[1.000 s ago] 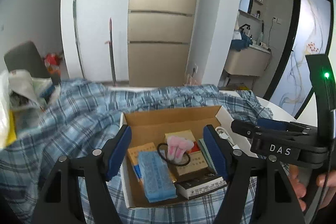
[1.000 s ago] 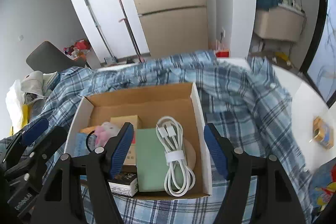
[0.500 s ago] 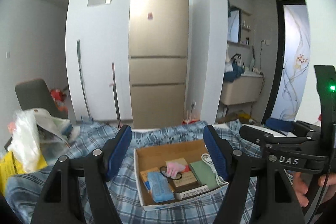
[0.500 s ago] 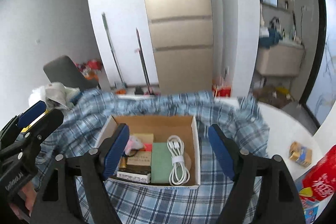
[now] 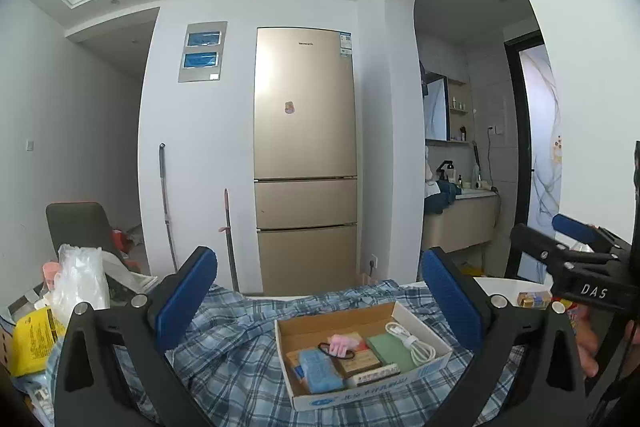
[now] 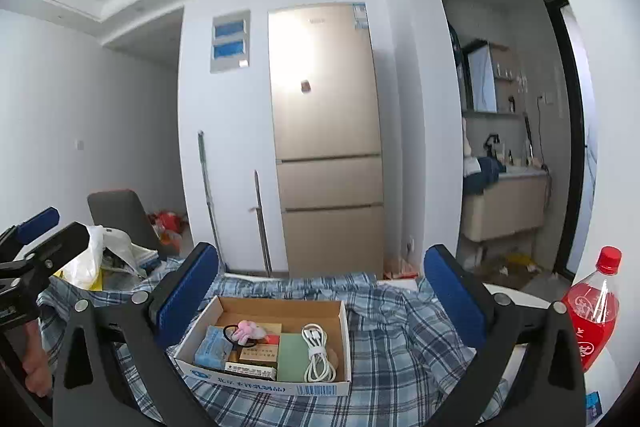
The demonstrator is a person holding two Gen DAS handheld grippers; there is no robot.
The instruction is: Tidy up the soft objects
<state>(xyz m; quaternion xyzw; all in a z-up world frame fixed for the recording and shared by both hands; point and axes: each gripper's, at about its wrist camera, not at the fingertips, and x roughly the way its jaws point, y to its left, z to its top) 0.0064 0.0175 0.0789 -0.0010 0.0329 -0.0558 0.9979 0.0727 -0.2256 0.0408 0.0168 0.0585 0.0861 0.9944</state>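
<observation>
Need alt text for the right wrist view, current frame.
An open right gripper, nothing between its jaws, frames a cardboard box on a blue plaid shirt. The box holds a white cable, a green pad and a blue packet. A red bottle stands right.

Open air above the cardboard box (image 6: 344, 323), rumpled plaid shirt (image 6: 400, 339) all around it, red bottle (image 6: 595, 311) far right, plastic bags (image 6: 98, 259) far left.

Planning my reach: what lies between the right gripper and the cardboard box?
Only rumpled blue plaid cloth; the right wrist view shows nothing else between the right gripper and the cardboard box.
</observation>
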